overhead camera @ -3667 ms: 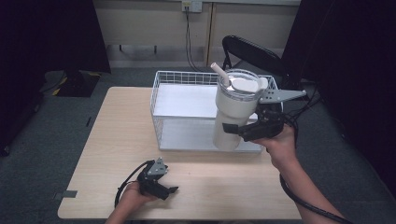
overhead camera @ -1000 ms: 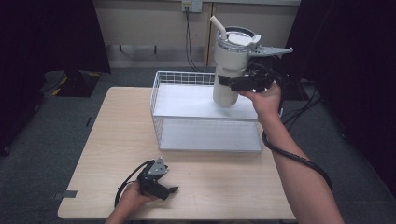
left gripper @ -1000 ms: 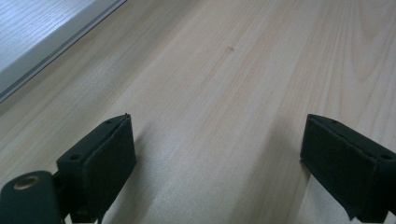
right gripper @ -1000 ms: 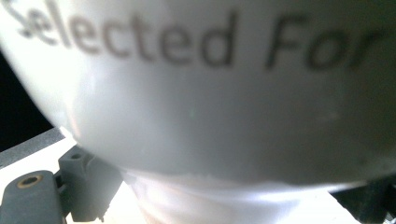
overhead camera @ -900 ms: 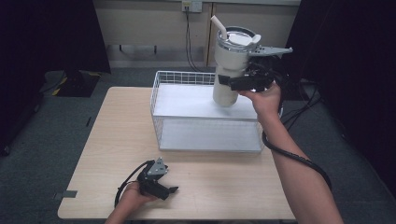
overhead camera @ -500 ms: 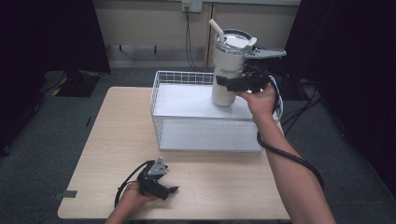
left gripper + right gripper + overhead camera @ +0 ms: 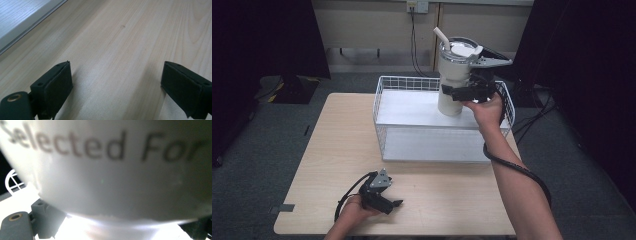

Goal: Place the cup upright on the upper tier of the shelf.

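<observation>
A tall white tumbler [image 7: 454,75] with a lid and a straw is upright over the back right part of the white wire basket [image 7: 432,146]. My right gripper [image 7: 466,93] is shut on its lower body. In the right gripper view the tumbler's [image 7: 112,170] printed side is right up close, and a grey finger [image 7: 45,220] shows at the lower left. Whether its base touches the basket floor I cannot tell. My left gripper [image 7: 393,204] lies on the wooden table [image 7: 327,150] near the front edge. In the left gripper view my left gripper [image 7: 117,85] stands open, with bare wood between its pads.
The basket stands at the back middle of the table and has a white floor [image 7: 412,107]. Its white base edge [image 7: 22,27] shows in the left gripper view. A black cable [image 7: 512,167] trails along the right forearm. Dark floor and black curtains surround the table.
Since 3.7 s ago the right gripper has lifted the tumbler from the basket's front right up toward its back. Over the last second it drifted slightly left. The left gripper has not moved.
</observation>
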Available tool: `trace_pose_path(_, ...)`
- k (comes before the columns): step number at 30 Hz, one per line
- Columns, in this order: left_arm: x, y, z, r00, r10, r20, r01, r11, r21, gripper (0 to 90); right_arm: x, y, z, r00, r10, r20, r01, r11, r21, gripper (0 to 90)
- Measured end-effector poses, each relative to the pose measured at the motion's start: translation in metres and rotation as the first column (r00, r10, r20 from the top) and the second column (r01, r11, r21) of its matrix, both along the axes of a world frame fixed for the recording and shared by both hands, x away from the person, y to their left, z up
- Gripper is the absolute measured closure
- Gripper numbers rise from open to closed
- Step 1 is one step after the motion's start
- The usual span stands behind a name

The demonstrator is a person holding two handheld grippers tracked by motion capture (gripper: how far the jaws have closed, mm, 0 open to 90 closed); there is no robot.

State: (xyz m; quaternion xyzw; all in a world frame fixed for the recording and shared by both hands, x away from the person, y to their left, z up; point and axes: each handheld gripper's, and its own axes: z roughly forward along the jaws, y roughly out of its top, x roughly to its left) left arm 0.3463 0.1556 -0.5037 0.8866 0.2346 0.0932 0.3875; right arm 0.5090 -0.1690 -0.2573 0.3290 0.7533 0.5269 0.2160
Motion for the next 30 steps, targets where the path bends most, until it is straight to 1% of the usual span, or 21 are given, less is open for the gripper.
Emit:
trace_pose_path(2,0.000,0.000,0.000,1.0000,0.000,0.000,0.000,1.0000,0.000,9.5,0.001,-0.001,-0.001,1.0000,-0.001,-0.001,0.001,1.000,0.012,9.5)
trace_pose_path(5,0.000,0.000,0.000,1.0000,0.000,0.000,0.000,1.0000,0.000,9.5,0.001,-0.002,-0.002,1.0000,0.000,0.004,0.000,1.000,0.016,9.4)
trace_pose_path(8,0.000,0.000,0.000,1.0000,0.000,0.000,0.000,1.0000,0.000,9.5,0.001,-0.002,-0.002,0.9999,0.006,0.013,-0.006,1.000,0.006,9.1)
trace_pose_path(11,0.000,0.000,0.000,1.0000,0.000,0.001,0.000,1.0000,0.000,9.5,0.001,-0.002,-0.003,0.9999,0.007,0.013,-0.007,1.000,0.010,8.8)
trace_pose_path(12,0.000,0.000,0.000,1.0000,0.000,0.000,0.000,1.0000,0.000,9.5,0.000,-0.002,-0.004,0.9996,0.006,0.029,-0.006,1.000,-0.009,8.4)
trace_pose_path(13,0.000,0.000,0.000,1.0000,0.000,0.000,0.000,1.0000,0.000,9.5,0.000,-0.002,-0.004,0.9996,0.006,0.029,-0.006,1.000,-0.009,8.4)
trace_pose_path(15,0.000,0.000,0.000,1.0000,0.000,0.000,0.000,1.0000,0.000,9.5,0.000,-0.001,-0.007,0.9996,0.004,0.027,-0.003,0.999,-0.033,8.4)
trace_pose_path(16,0.000,0.000,0.000,1.0000,0.000,0.000,0.000,1.0000,0.001,9.5,-0.001,-0.002,-0.011,1.0000,0.002,0.006,-0.001,0.999,-0.034,8.4)
trace_pose_path(18,0.000,0.000,0.000,1.0000,0.000,0.000,0.000,1.0000,0.001,9.5,-0.001,-0.002,-0.012,1.0000,0.001,0.002,-0.001,0.999,-0.037,8.5)
trace_pose_path(19,0.000,0.000,0.000,1.0000,0.000,0.000,0.000,1.0000,0.000,9.5,-0.002,-0.005,-0.016,0.9998,0.003,-0.018,-0.003,1.000,-0.016,8.9)
trace_pose_path(20,0.000,0.000,0.000,1.0000,0.000,0.000,0.000,1.0000,0.000,9.5,-0.003,-0.007,-0.017,0.9995,0.003,-0.030,-0.003,1.000,-0.011,9.4)
trace_pose_path(22,0.000,0.000,0.000,1.0000,0.000,0.000,0.000,1.0000,0.000,9.5,-0.004,-0.008,-0.018,0.9996,0.006,-0.026,-0.006,1.000,-0.013,9.7)
trace_pose_path(23,0.000,0.000,0.000,1.0000,0.000,0.000,0.000,1.0000,0.000,9.5,-0.006,-0.009,-0.019,0.9997,0.007,-0.024,-0.008,0.999,-0.032,10.1)
trace_pose_path(25,0.000,0.000,0.000,1.0000,0.000,0.000,0.000,1.0000,0.000,9.5,-0.009,-0.012,-0.021,0.9997,0.013,-0.019,-0.014,0.999,-0.044,11.2)
trace_pose_path(26,0.000,0.000,0.000,1.0000,0.000,0.000,0.000,1.0000,0.000,9.5,-0.011,-0.017,-0.024,0.9990,0.019,-0.041,-0.021,0.999,-0.045,12.1)
trace_pose_path(27,0.000,0.000,0.000,1.0000,0.000,0.000,0.000,1.0000,0.000,9.5,-0.011,-0.017,-0.024,0.9990,0.019,-0.041,-0.021,0.999,-0.045,12.1)
trace_pose_path(28,0.000,0.000,0.000,1.0000,0.000,0.000,0.000,1.0000,0.000,9.5,-0.016,-0.021,-0.027,0.9994,0.009,-0.035,-0.011,0.997,-0.077,12.2)
trace_pose_path(29,0.000,0.000,0.000,1.0000,0.000,0.000,0.000,1.0000,0.000,9.5,-0.016,-0.021,-0.027,0.9994,0.009,-0.035,-0.011,0.997,-0.077,12.2)
trace_pose_path(30,0.000,0.000,0.000,1.0000,0.000,0.000,0.000,1.0000,0.000,9.5,-0.021,-0.026,-0.029,0.9992,0.021,-0.034,-0.023,0.997,-0.079,12.2)
